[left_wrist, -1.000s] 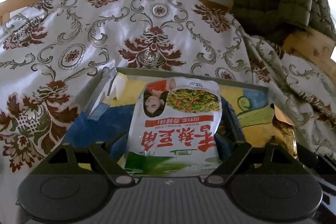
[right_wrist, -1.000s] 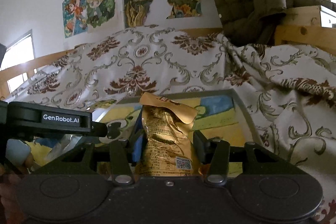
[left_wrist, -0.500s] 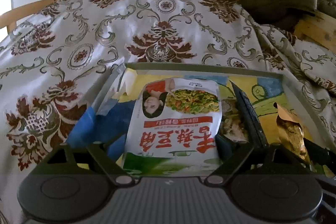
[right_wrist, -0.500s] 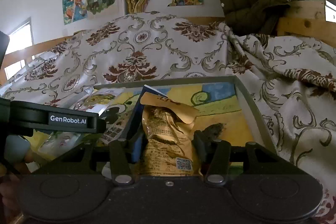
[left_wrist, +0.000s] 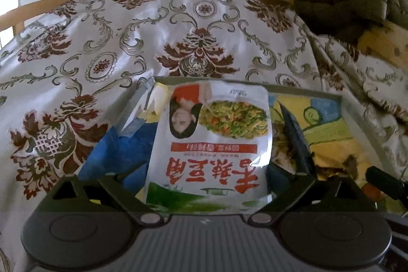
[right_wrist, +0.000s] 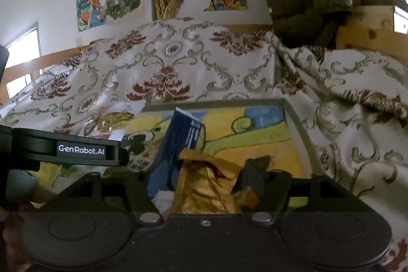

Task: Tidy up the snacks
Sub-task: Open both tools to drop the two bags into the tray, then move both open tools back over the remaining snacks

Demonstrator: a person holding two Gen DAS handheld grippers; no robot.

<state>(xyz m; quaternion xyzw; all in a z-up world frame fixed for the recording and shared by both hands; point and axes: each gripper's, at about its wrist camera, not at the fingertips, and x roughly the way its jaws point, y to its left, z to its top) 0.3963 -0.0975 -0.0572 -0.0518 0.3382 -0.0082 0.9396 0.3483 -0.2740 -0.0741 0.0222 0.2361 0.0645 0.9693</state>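
Snacks mostly placed, judging by the layout: both packets sit inside the painted tray [left_wrist: 341, 103] on the patterned bedspread [left_wrist: 107, 47], a dark blue packet [right_wrist: 183, 142] standing on edge between them.

Left claw [left_wrist: 204, 177]: jaws have just been opening, now spread wide. White pouch [left_wrist: 211, 142] lies between them, pads not visibly pressing, so I read it as released. Pouch is flat in the tray's left section, long axis 6-to-12 in the left wrist view, print upside down, sealed end pointing to 12.

Right claw [right_wrist: 201, 182]: jaws have also just been opening; gaps show on both sides of the gold bag [right_wrist: 204, 185], so no grip. Bag stands roughly upright in the right section, crumpled top toward 12.

Left to do, probably: back both claws out, check for stray snacks; none visible outside the tray.
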